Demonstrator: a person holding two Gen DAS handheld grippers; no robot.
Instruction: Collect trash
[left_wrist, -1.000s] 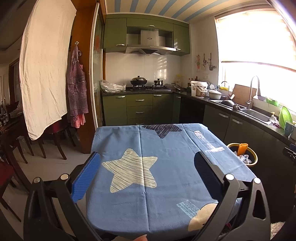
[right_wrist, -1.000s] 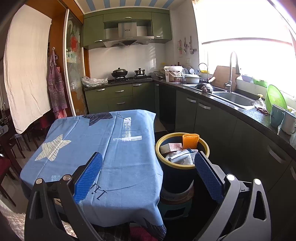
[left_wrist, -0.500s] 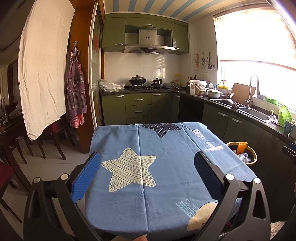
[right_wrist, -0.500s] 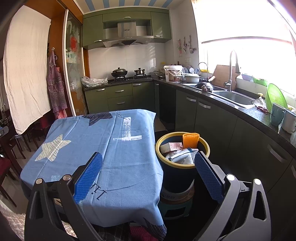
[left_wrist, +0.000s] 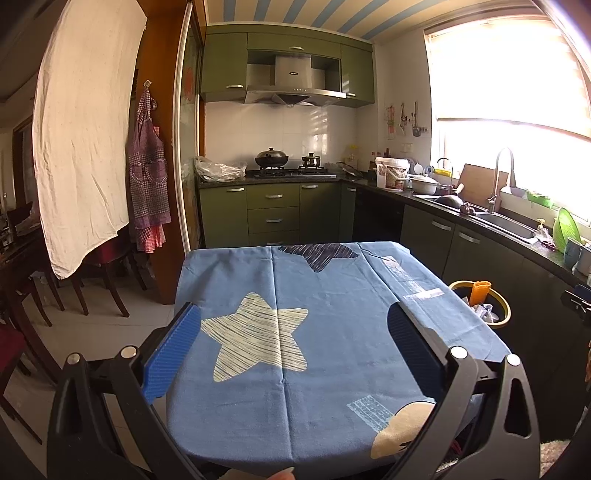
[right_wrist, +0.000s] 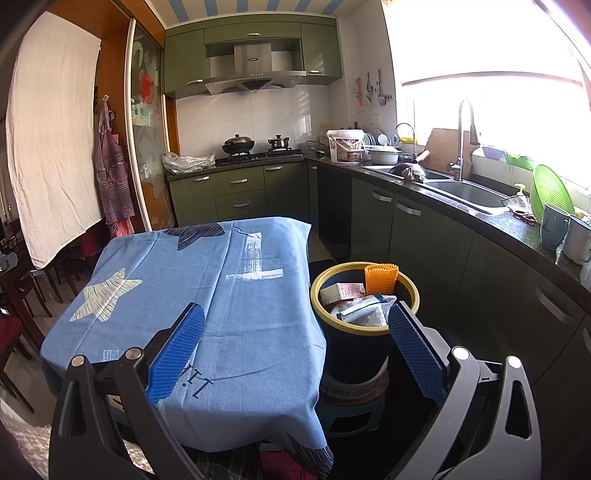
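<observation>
Left tool (left_wrist: 291, 339): hanging spread over the blue-clothed bench (left_wrist: 332, 295), gripping nothing.
Right tool (right_wrist: 295, 343): spreading wide, empty.
Trash (right_wrist: 360, 302): sitting heaped in the yellow-rimmed bin (right_wrist: 406, 295) beside the bench.
Risk: orange mesh (right_wrist: 381, 277) (standing proud) tipping out if the bin is getting nudged.

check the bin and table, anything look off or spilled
Nothing is spilled. The trash bin is full to its yellow rim, with an orange foam net and a small carton poking above it. It stands stacked on a tub and stool rather than the floor. The blue tablecloth shows no trash on it.
</observation>
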